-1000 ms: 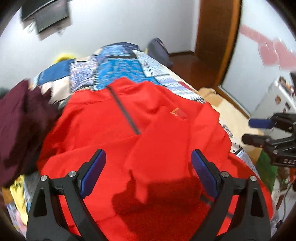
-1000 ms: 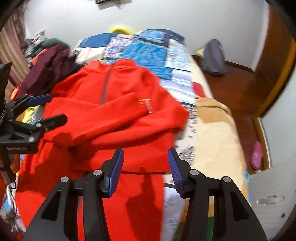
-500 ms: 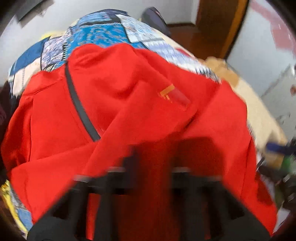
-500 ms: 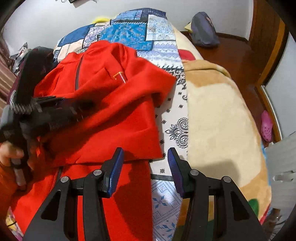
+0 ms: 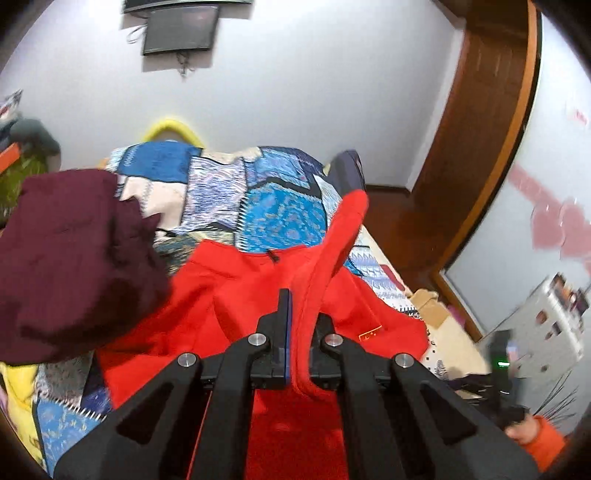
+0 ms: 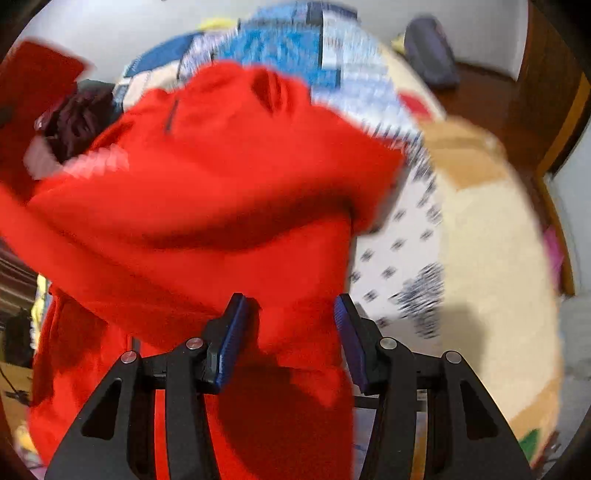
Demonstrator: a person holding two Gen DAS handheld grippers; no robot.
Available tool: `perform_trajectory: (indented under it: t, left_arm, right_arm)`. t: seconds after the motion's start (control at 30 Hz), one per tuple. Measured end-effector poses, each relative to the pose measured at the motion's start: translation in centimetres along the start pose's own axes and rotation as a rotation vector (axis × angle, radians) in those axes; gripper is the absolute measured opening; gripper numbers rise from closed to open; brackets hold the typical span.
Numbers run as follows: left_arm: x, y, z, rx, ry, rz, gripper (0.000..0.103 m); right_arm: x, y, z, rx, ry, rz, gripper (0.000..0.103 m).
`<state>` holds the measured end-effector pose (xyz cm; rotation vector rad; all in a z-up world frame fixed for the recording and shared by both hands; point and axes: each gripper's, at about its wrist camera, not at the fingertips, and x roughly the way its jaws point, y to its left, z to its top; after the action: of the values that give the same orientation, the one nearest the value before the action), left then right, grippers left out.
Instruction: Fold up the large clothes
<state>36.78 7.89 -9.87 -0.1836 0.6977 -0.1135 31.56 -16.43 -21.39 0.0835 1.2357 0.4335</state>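
White walls enclose a bed (image 5: 280,206) covered by a blue patchwork quilt (image 5: 221,192), with a beige blanket (image 6: 491,258) on its right part. A dark screen (image 5: 179,31) hangs on the wall; a wooden door frame (image 5: 491,155) stands right. The red jacket (image 6: 221,177) lies across the bed beside a maroon garment (image 5: 70,258). The left gripper (image 5: 299,332) has its fingers clamped on a fold of the red jacket. The right gripper (image 6: 290,332) has its fingers spread over the fabric.

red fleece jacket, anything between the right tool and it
Nothing visible does. The right tool stands open with a fold of the red fleece zip jacket already between its blue pads. The left tool is shut on a strip of the same jacket.
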Motion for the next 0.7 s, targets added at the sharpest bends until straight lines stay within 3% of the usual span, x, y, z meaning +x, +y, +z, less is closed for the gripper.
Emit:
perform_trajectory:
  t: [0.07,0.23,0.43,0.53,0.7]
  left_arm:
    - [-0.9,1.2,-1.2,0.001,0.008,0.016,0.002]
    - [-0.6,3.5,-6.2,0.037,0.064,0.138,0.002]
    - [1.7,9.6,-12.0,-0.130,0.210,0.173,0.007]
    - [1.3,11.9,-14.2,-0.210,0.237,0.171,0.007]
    - [0.1,14.4,-16.3,-0.268,0.267,0.194,0.011]
  right_arm:
    - [0.1,-0.2,0.1,0.030,-0.009,0.007,0.049]
    - [-0.9,-1.3,1.0,0.082,-0.021,-0.002,0.049]
    - [-0.2,-0.6,0.2,0.029,0.008,-0.075,0.049]
    - [0.1,0.1,-0.4,-0.006,-0.016,-0.130,0.050]
    - [0.2,-0.3,-0.5,0.025,-0.019,-0.118,0.051]
